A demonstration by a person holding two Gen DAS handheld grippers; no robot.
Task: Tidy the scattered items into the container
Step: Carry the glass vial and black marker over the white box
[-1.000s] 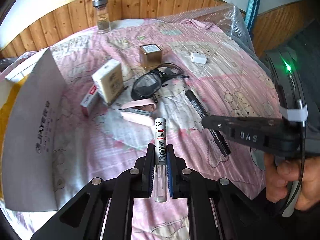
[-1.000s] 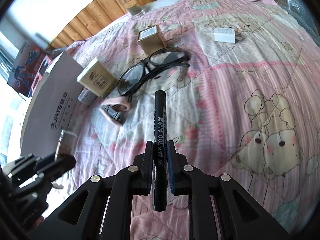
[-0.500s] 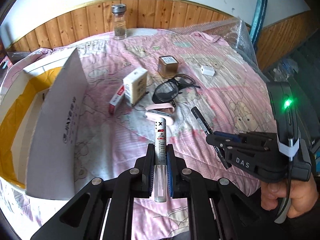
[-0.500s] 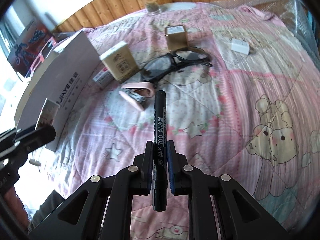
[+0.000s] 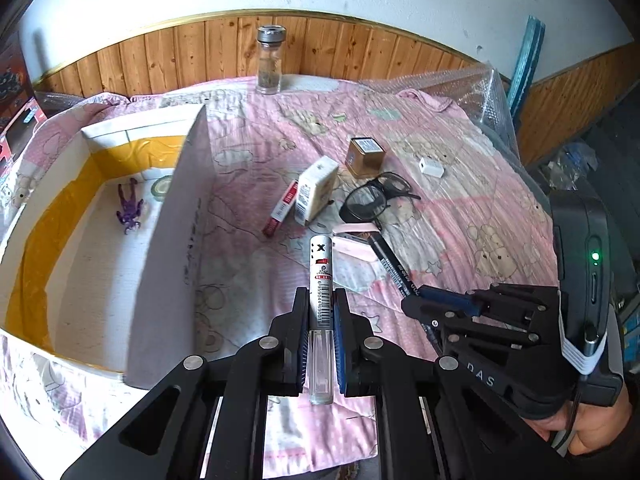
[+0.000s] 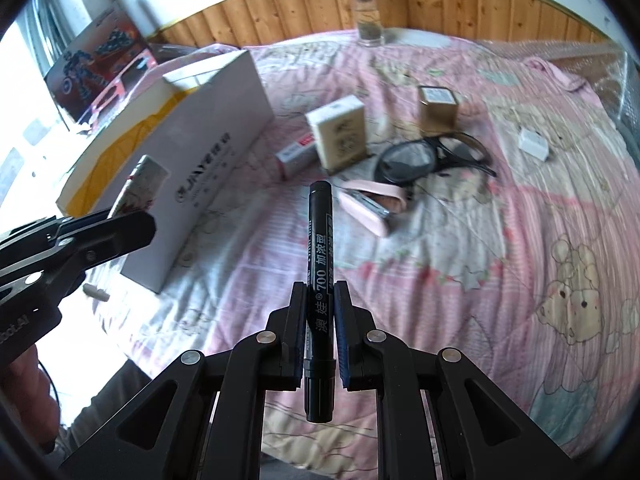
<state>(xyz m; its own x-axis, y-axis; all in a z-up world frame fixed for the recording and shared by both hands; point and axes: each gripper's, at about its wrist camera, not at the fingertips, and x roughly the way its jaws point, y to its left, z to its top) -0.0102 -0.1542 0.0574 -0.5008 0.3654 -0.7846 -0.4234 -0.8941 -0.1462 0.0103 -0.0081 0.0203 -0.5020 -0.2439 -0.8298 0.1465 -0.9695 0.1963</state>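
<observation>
Scattered items (image 5: 316, 192) are lying on the pink quilt (image 5: 460, 208) before wood panelling (image 5: 360, 52); the white container (image 5: 168, 216) is sitting left. I am clamping my left gripper (image 5: 321, 312) on a glue tube (image 5: 321, 280), my right gripper (image 6: 320, 312) on a black marker (image 6: 319, 264).

Pink bear-print bed (image 5: 472, 184) carrying white box (image 5: 172, 240), glass jar (image 5: 270, 62), gold tin (image 5: 365, 156), cream carton (image 5: 316, 190), black glasses (image 5: 374, 196), pink stapler (image 6: 370, 204), white charger (image 5: 431, 167).
</observation>
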